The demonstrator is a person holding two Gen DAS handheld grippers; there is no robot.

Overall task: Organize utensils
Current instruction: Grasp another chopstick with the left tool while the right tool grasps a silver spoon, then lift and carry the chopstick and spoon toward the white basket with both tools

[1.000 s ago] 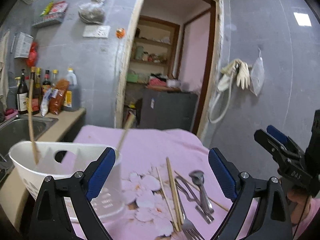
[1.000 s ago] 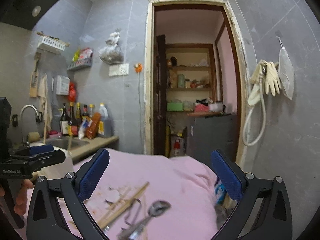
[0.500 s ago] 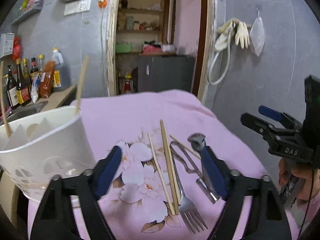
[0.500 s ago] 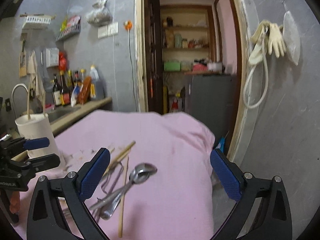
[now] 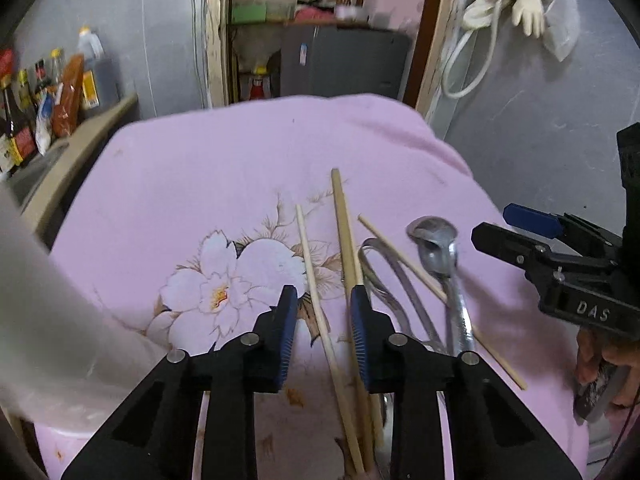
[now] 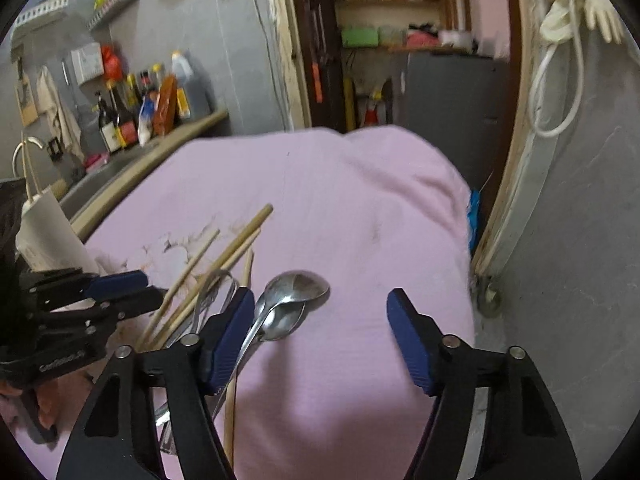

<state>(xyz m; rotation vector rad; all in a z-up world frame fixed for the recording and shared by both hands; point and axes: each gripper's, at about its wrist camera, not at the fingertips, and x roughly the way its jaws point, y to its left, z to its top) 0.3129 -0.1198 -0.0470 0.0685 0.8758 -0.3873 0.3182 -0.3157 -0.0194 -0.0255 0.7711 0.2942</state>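
Chopsticks point(image 5: 316, 280) lie mid-cloth point(image 5: 208, 168) beside the spoons point(image 5: 444, 256); the left gripper point(image 5: 324, 322), fingers narrowed, straddles a thin one, seemingly to pinch it. Right gripper point(image 6: 320, 332) hovers wide over the spoons, empty. Holder point(image 6: 48, 236) waits at the left edge.

L gripper point(image 5: 323, 312) low, jaws narrowed, not closed; R gripper point(image 6: 320, 320) wide apart (hand point(image 5: 600, 364) on grip)

- Your left gripper point(image 5: 323, 322) covers the near ends of the chopsticks point(image 5: 346, 248), so you cannot tell whether its pads touch them.
- The white holder point(image 5: 48, 320) is a blur, cut off at the left edge.
- The right gripper's finger point(image 6: 228, 332) hides the spoon point(image 6: 296, 292) handles.
- The fork is hidden.
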